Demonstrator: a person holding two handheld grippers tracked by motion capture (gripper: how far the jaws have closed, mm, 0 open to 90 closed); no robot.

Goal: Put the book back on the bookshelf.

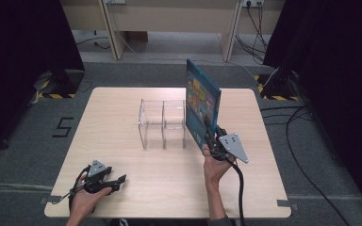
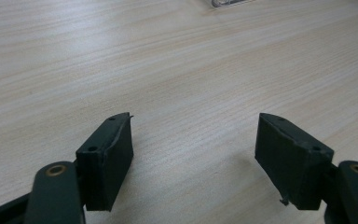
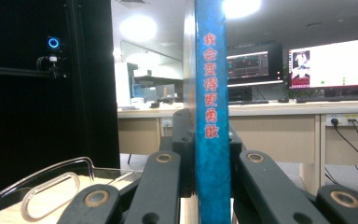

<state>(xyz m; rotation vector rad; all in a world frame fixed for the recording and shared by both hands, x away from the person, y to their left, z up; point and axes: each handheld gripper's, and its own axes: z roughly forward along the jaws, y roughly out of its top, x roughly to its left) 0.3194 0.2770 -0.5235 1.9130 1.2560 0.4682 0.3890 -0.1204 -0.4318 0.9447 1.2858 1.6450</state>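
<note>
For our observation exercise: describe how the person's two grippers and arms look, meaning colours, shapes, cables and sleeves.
Both grippers are black. The right gripper carries a grey three-cornered plate with dark holes, and a thick black cable trails back from it. The left gripper has a smaller grey plate; its blocky black jaws hang on arms with brass-ringed pivots. A dark sleeve edge shows at the right forearm.

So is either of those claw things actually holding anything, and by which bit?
Yes: the right gripper clamps the blue book upright by its lower spine edge beside the clear organizer. The left gripper is open, holding nothing.
</note>
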